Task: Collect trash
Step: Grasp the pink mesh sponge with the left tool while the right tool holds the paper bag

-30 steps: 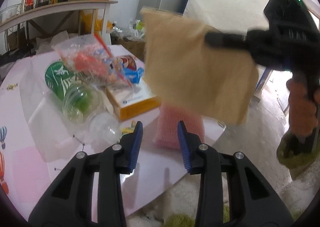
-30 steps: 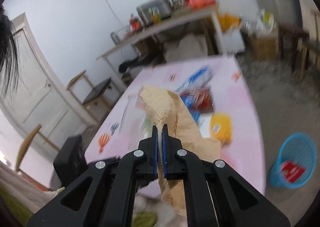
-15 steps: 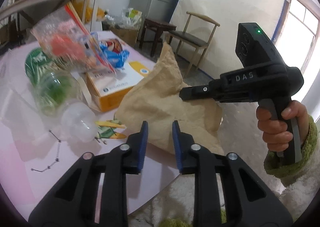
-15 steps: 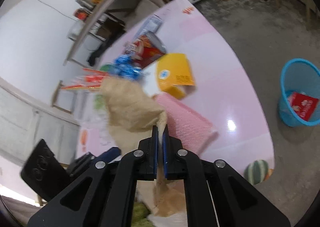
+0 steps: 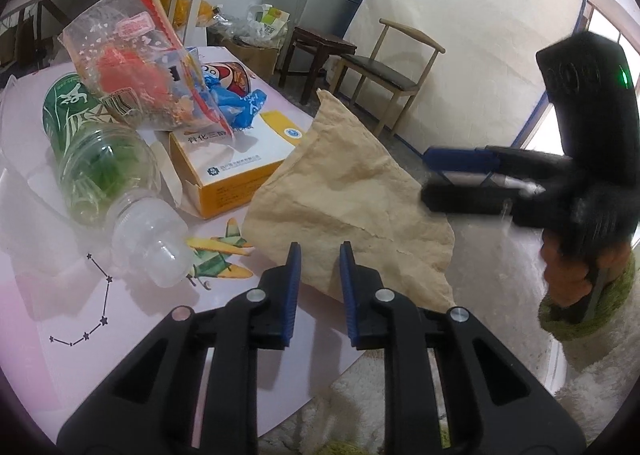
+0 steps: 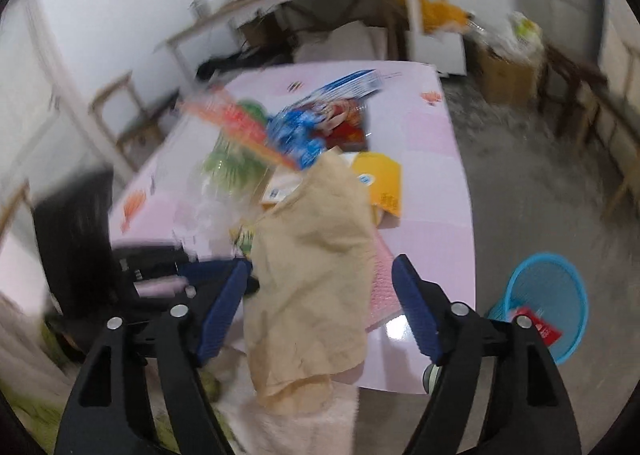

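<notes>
The right gripper (image 6: 320, 287) is opening wide around the crumpled brown paper bag (image 6: 312, 267) — the left gripper (image 5: 319, 271), narrow and closing, holds nothing.

Chinese characters are printed in dark blue on the white top face of an orange-and-white carton (image 5: 236, 159), beside a round blue emblem; they are too blurred to be read with certainty. White brush-style characters are carried on the green label of a clear plastic bottle (image 5: 100, 151). No other lettering can be made out.
</notes>
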A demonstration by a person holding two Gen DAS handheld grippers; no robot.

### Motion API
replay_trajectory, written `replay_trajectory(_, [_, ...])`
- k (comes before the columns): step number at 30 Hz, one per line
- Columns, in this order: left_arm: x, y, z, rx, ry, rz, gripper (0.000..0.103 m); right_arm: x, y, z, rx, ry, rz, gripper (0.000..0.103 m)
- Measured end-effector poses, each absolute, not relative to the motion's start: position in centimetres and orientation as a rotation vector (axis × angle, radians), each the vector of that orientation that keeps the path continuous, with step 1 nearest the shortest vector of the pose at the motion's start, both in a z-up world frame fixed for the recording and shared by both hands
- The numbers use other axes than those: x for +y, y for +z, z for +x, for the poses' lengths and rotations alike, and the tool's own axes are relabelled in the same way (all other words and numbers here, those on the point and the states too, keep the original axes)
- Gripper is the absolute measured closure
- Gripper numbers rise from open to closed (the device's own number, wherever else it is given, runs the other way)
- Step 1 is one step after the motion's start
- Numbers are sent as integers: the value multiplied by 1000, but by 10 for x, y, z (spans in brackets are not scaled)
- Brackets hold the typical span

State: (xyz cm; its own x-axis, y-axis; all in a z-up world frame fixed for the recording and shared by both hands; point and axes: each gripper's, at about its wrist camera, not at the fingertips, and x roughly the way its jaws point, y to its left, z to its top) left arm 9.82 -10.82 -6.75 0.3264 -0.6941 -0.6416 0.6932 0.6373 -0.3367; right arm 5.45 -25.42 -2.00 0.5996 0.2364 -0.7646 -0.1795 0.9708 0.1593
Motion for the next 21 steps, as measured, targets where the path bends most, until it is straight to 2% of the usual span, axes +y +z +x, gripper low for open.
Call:
replay_trajectory(9, [-94, -61, 109, 846, -891, -66, 85, -222, -50, 68, 981, 258, -142, 27])
replay_trajectory(12, [-93, -58, 109, 841, -888, -71, 85, -224, -50, 68, 976, 255, -129, 35])
replay_trajectory(14, [-89, -56, 107, 838, -889, -70, 85, -227, -48, 68, 971, 260, -96, 44])
replay_trajectory(16, [-88, -54, 106, 834, -887, -67, 85, -233, -45, 69, 973, 257, -52, 58])
replay_trajectory(21, [-80, -48, 100, 818, -887, -70, 85, -242, -47, 73, 977, 237, 1, 77])
